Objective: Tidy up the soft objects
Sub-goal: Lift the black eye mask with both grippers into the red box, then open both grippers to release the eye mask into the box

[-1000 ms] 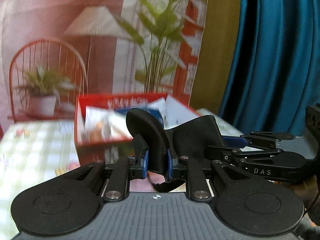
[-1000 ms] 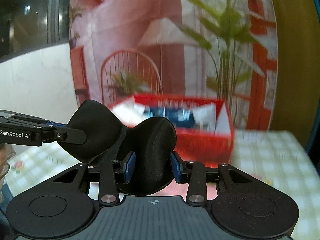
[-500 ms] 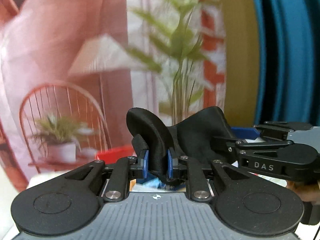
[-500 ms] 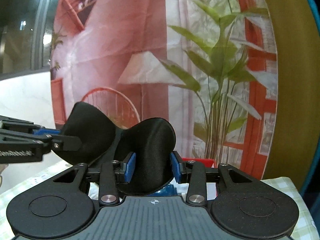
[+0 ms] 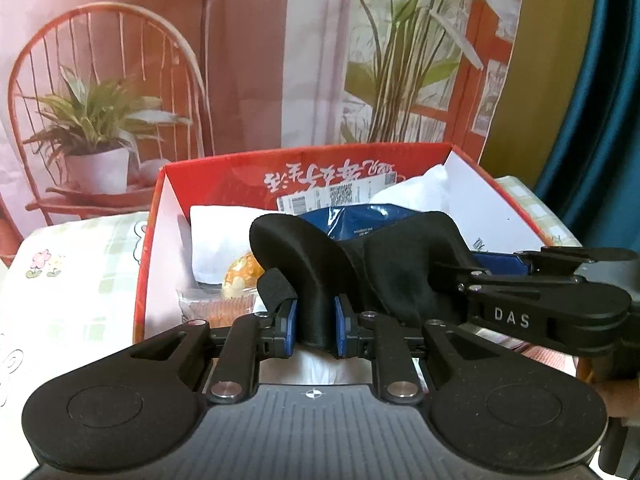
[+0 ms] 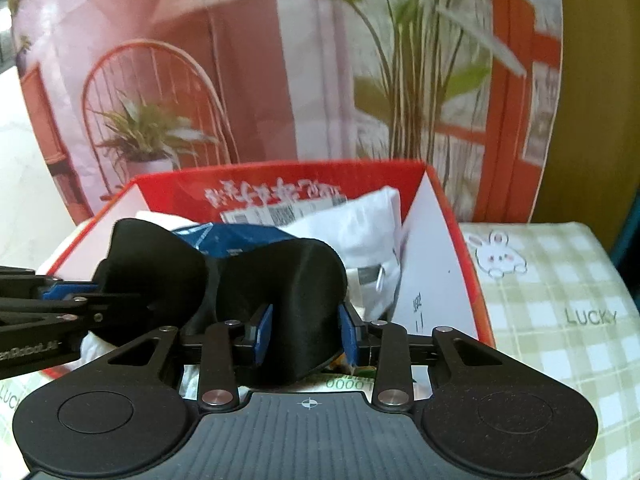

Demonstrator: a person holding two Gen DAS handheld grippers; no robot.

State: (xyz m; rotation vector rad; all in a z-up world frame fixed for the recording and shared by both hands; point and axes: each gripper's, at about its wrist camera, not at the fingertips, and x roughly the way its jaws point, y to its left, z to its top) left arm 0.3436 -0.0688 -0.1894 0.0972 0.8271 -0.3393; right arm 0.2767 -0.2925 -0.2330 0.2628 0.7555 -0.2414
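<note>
A black padded eye mask [image 5: 304, 264] hangs between both grippers, just above a red cardboard box [image 5: 280, 160]. My left gripper [image 5: 314, 328] is shut on the mask's left cup. My right gripper [image 6: 304, 336] is shut on the mask's right cup [image 6: 288, 280]; it also shows in the left wrist view [image 5: 520, 264], coming in from the right. The box [image 6: 472, 280] holds white cloth [image 5: 224, 240], a blue plastic pouch [image 5: 352, 220], white cloth at its right side [image 6: 360, 224] and wrapped snacks [image 5: 240, 276].
The box stands on a green checked tablecloth [image 6: 560, 300] with a rabbit print. A printed backdrop [image 5: 160, 80] with a chair and plants hangs behind it. A teal curtain [image 5: 600, 100] is at the far right.
Both grippers, still holding the mask, have tilted back down from facing the backdrop. The box is now close below them and fills the middle of both views.
</note>
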